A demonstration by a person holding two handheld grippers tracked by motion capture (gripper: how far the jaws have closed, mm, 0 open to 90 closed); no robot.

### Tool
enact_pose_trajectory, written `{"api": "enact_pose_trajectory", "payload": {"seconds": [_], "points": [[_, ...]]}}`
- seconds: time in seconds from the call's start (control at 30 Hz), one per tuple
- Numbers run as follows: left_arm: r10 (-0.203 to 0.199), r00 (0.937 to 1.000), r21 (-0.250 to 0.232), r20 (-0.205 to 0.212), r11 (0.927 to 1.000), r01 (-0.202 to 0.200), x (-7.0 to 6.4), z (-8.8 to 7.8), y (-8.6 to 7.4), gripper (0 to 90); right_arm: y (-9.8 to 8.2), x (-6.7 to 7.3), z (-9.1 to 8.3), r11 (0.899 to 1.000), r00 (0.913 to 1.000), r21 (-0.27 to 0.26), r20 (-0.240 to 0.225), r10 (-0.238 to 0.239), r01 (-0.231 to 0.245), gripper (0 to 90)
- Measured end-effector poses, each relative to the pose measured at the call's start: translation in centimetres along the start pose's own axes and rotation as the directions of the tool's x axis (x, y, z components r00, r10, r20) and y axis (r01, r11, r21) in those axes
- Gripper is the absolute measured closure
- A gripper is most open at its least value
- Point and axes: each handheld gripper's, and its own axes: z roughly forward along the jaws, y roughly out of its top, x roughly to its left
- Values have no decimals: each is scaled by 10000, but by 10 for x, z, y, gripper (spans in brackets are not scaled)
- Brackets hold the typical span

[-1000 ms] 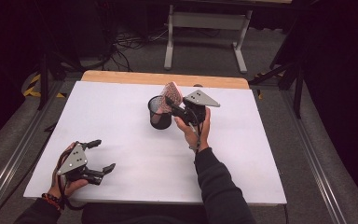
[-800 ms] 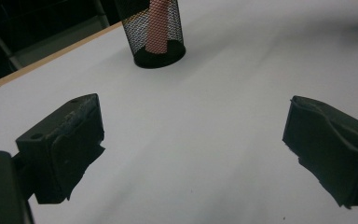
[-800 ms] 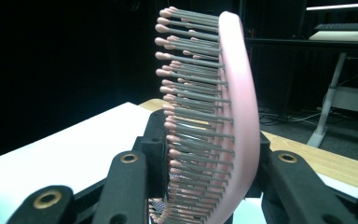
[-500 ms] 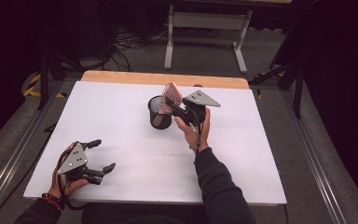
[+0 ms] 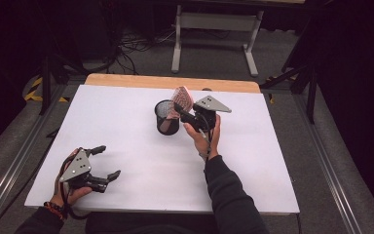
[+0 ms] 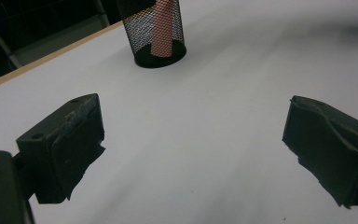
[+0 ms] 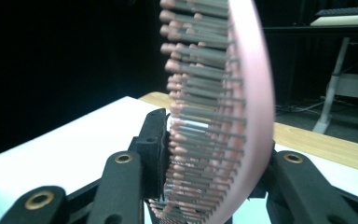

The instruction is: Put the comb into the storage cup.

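jaws of right gripper [image 5: 185,113] easing open around pink hairbrush [image 7: 214,116].

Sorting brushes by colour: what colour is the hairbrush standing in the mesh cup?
Pink hairbrush with grey, pink-tipped bristles; the right gripper view shows it best.

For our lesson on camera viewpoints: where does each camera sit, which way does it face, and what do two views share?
High view: above the table's near side, looking forward and down; both forearms, left gripper, right gripper.
Left gripper view: on that gripper, facing its open jaws and the mesh cup.
Right gripper view: facing the pink hairbrush between its jaws.
High and left gripper views share cup and brush handle.
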Motion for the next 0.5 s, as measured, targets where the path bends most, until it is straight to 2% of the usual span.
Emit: {"api": "enact_pose_trajectory", "payload": {"seconds": [0.5], "points": [[32,10000,-14,-10,10000,-32,0,-1,0,59,-4,-3,-2,9999,9994,123,337,-12,8,529]]}}
